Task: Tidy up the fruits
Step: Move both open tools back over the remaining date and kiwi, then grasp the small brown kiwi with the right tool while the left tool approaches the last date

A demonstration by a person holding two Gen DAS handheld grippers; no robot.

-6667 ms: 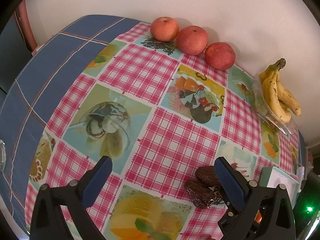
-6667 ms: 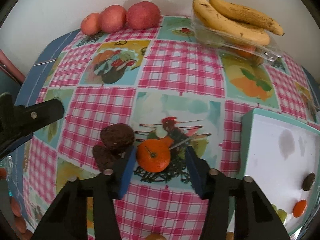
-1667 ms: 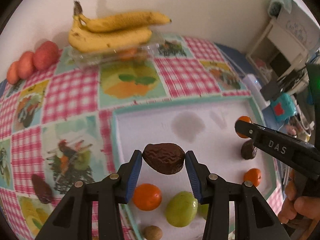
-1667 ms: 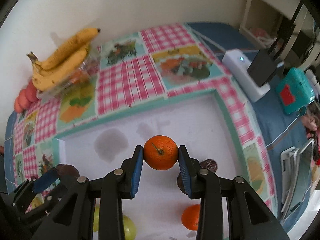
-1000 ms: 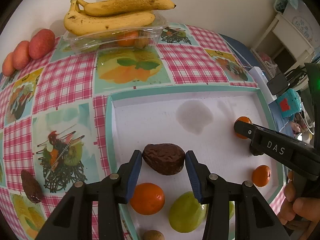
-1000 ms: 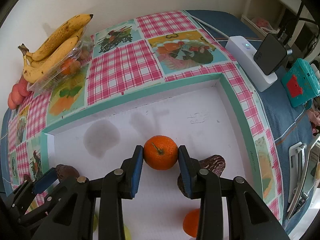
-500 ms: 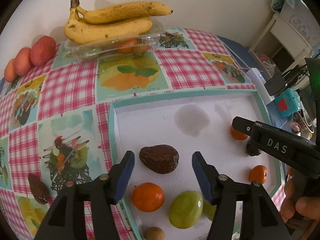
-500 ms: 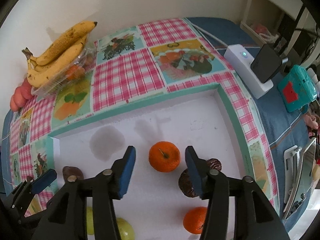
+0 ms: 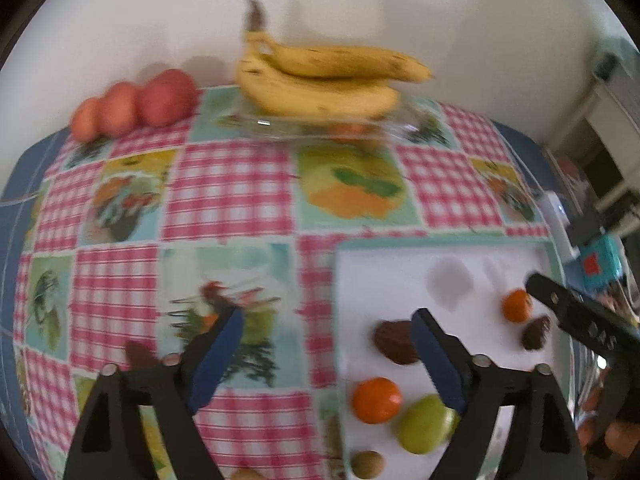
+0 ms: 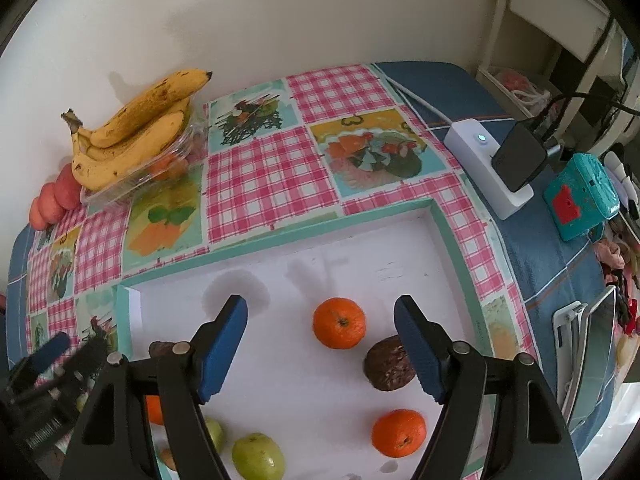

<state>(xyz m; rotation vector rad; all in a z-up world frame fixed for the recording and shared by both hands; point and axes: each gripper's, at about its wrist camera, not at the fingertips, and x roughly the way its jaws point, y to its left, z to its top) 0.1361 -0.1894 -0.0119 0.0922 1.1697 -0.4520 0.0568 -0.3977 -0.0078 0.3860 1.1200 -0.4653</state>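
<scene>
Right wrist view shows my right gripper [image 10: 320, 352] with its fingers wide apart and nothing between them, above the white tray [image 10: 444, 224]. Just beyond its tips an orange [image 10: 339, 329] lies on the tray floor, and a dark wrinkled fruit [image 10: 389, 368] lies beside the right finger. A second orange [image 10: 398, 433] and a green fruit [image 10: 258, 456] lie nearer to me.

On the left wrist view, my left gripper [image 9: 324, 340] is also wide apart and empty. It hangs over the left edge of the tray, with one finger above the checked tablecloth [image 9: 224, 192] and the other above the tray. Another dark brown fruit [image 9: 394, 342] lies in the tray, partly hidden behind the right finger. This picture is blurred, so small details are not sure.

I judge that the task is well advanced but not finished. Several small fruits are already in the tray. One dark fruit [image 9: 138, 354] is left on the cloth near my left finger. The bananas [image 9: 320, 80] on a clear plastic box [image 9: 312, 128] and the three red apples [image 9: 136, 106] stay at the far side by the wall. Whether these must also go into the tray, I cannot tell from the task.
</scene>
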